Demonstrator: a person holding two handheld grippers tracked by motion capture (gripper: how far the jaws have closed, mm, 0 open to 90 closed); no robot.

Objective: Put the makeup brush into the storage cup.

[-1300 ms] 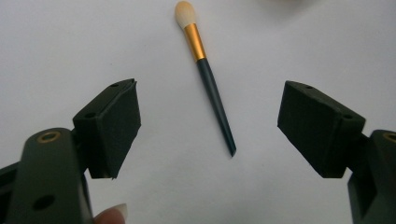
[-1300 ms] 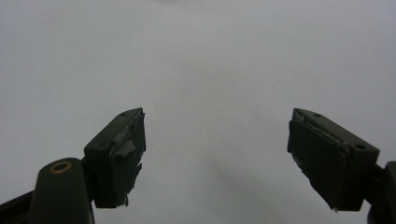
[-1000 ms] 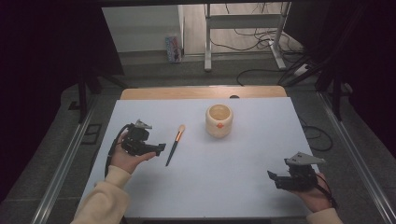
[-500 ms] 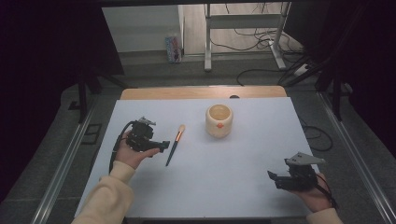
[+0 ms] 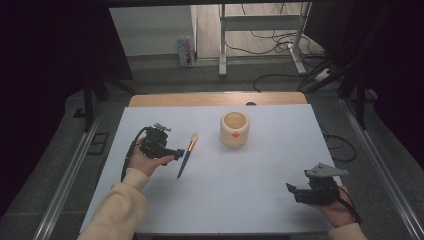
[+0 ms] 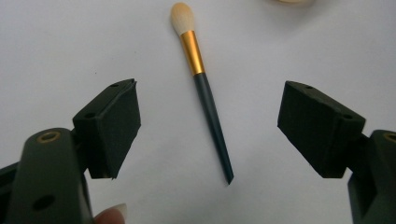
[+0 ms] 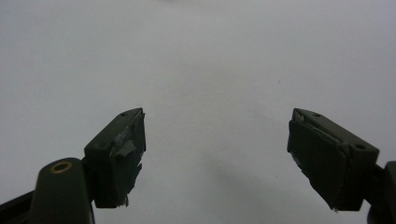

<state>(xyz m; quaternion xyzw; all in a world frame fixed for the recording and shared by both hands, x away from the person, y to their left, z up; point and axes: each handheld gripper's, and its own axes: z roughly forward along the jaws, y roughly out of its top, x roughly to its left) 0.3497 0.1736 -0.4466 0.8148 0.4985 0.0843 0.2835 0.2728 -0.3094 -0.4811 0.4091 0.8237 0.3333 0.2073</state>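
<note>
— Moved since before? Left gripper has edged toward the brush; right gripper unchanged.

— Jaws? Both wide, empty. Left gripper view shows the brush lying between them on the counter; high view adds a cup beyond.

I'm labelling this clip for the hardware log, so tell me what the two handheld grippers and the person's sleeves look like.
Both the left gripper and the right gripper are black, each with two blocky jaws faced with dark pads; brass-coloured rivets sit at the jaw bases. A black cable loops from the left one. The right one carries a grey three-cornered plate, and its pads look scuffed. The sleeves are pale cream.
</note>
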